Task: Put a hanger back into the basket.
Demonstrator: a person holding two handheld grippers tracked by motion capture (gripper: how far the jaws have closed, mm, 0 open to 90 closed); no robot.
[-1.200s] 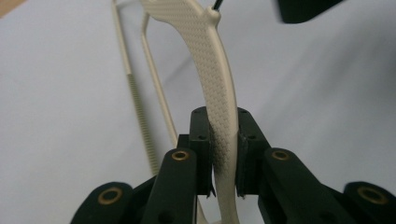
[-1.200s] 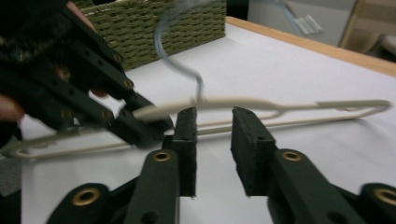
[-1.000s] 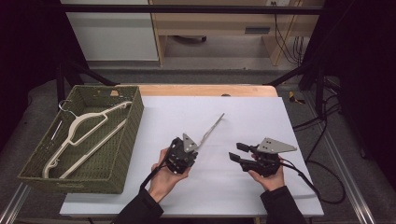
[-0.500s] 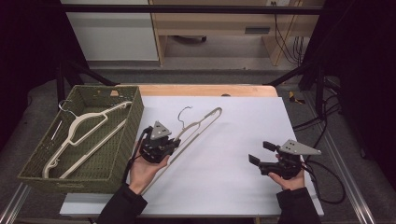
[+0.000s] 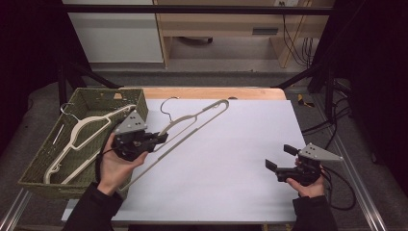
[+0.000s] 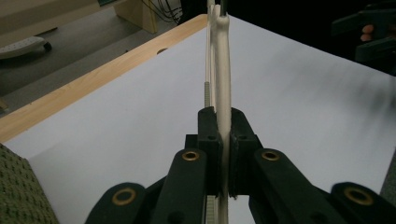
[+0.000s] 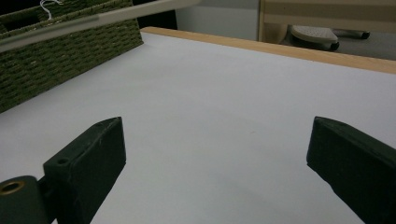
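A wide stretch of white tabletop (image 5: 240,159) is lying bare through the middle and far right, giving a claw free passage there. The right claw (image 5: 280,158) is sitting near the right edge with its jaws spread wide and bare surface all around it. On the left, the woven basket (image 5: 43,163) is walling off the tabletop's left side, with a hanger (image 5: 77,137) lying inside it. The cream hanger (image 5: 192,126) clamped in the left claw (image 5: 161,139) is slanting from near left to far centre, barring a straight path across that corner.
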